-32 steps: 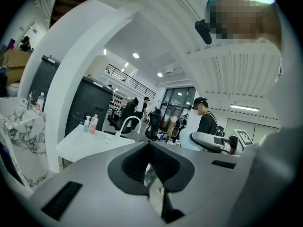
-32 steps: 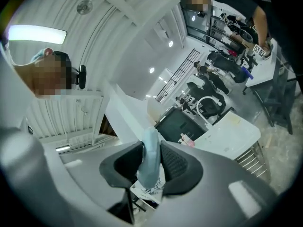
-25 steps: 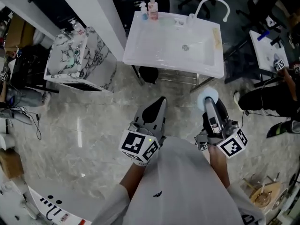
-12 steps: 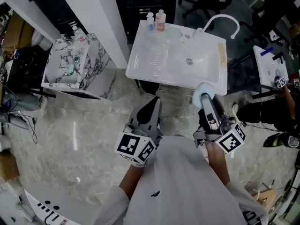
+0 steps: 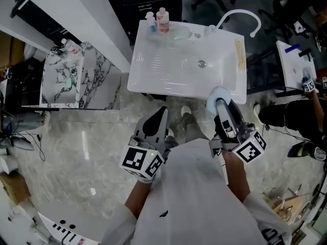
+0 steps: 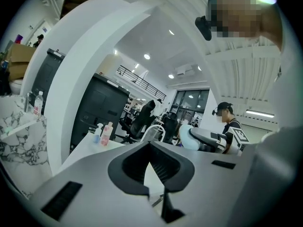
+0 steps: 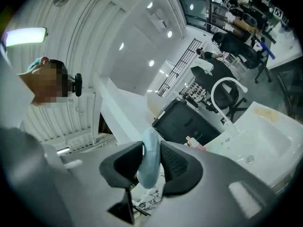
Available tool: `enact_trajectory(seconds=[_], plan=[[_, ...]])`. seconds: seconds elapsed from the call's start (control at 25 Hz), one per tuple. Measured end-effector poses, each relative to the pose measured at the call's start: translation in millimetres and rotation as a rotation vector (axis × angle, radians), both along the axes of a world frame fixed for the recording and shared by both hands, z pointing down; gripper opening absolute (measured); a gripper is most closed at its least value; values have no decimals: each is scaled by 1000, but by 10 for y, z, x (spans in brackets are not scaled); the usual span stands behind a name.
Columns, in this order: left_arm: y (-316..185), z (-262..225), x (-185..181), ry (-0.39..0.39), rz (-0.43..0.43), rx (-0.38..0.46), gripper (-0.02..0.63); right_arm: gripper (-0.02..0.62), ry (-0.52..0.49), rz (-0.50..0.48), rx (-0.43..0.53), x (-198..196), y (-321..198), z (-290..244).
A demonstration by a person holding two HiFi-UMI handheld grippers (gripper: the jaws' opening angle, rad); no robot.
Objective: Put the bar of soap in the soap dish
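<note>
Soap (image 7: pixel 149 161) clamped edge-on in my right gripper (image 5: pixel 220 103), just over the sink's (image 5: pixel 153 78) front rim. Left gripper (image 5: pixel 162 113) closed, empty. Risk: the slick bar may slip out short of the dish (image 5: pixel 181 34), probably that pale one at the back.

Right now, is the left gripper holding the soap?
No, the right gripper clamps the bar of soap; the left gripper is shut, empty.

Head view: steeply down from above, white rectangular sink (image 5: pixel 168 65) ahead of left gripper (image 5: pixel 162 111), right gripper (image 5: pixel 220 102). Gripper views: close behind own jaws, facing forward; shared ahead: sink, curved white tap (image 5: pixel 239 12).
</note>
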State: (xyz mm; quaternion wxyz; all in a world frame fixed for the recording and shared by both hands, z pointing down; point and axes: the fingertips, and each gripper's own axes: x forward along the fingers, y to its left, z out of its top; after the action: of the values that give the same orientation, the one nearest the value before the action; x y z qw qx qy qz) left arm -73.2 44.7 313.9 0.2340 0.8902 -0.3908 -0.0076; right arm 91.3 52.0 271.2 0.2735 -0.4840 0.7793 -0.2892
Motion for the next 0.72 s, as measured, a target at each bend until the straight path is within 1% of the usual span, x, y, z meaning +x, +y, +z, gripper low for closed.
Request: enact_trajectory(seconds=[0.12,0.28,0.52,0.72], plan=[[-180,-67,153,-8,-11,3,9,129,-1,-21,-9,130,-241,14],[-413,-165,321,-29,-23,13,9,129,-30,-45,-20,262,-573,53],[-785,-237,503,-51,-67,29,9,129,-41,-102,-3,379,-1091,52],[-1057,-236,650,-59,-110,42,9,129,-46,-132,-12,533,-1401,117]])
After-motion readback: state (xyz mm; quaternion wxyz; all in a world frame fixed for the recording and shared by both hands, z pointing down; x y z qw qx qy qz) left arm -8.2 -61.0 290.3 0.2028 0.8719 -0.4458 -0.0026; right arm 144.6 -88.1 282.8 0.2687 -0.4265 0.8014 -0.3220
